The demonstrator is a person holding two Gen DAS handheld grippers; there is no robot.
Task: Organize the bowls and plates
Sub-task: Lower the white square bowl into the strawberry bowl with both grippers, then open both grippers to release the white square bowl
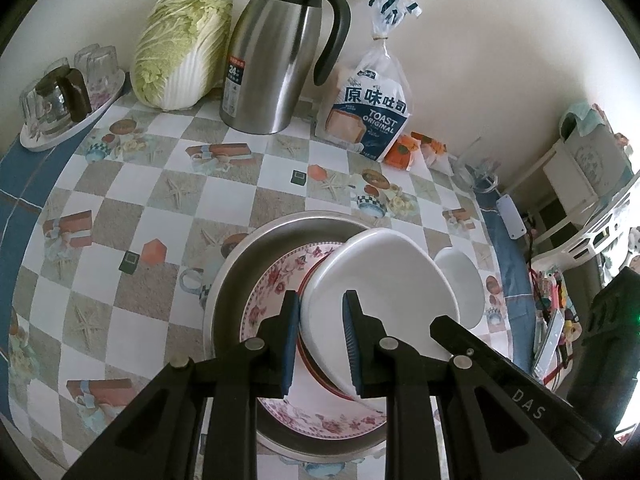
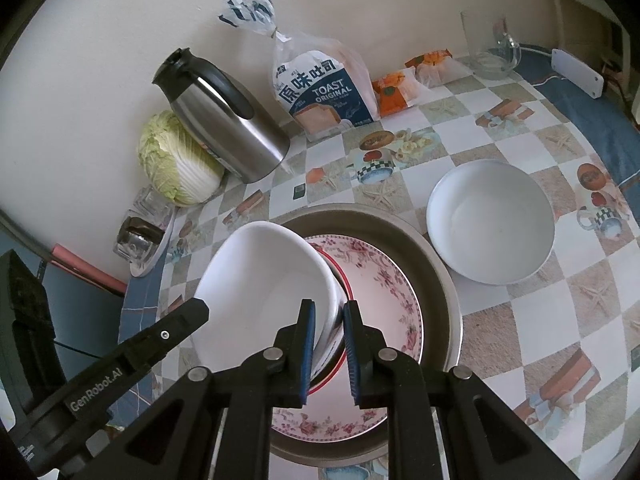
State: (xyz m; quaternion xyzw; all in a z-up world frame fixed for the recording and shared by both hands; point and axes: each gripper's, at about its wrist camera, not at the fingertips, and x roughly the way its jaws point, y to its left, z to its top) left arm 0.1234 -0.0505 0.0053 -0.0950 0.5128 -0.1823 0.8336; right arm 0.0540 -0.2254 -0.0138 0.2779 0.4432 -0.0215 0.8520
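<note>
Nesting the white bowl into the stack

We hold the bowl (image 2: 256, 280) tilted over the floral plate (image 2: 384, 280) in the steel pan (image 2: 440, 280), both grippers on its rim: the left gripper (image 1: 322, 344) straddles one wall with narrow jaws, the right gripper (image 2: 329, 348) pinches the opposite wall. A second bowl (image 2: 490, 220) waits just right of the pan. Next, we judge, we level it, lower it onto the red-rimmed dish (image 2: 342, 276), and release evenly.

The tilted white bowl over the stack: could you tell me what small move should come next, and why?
Probably lower the white bowl level onto the red-rimmed dish. Both the left gripper and right gripper pinch its rim, and it hangs tilted above the floral plate.
</note>
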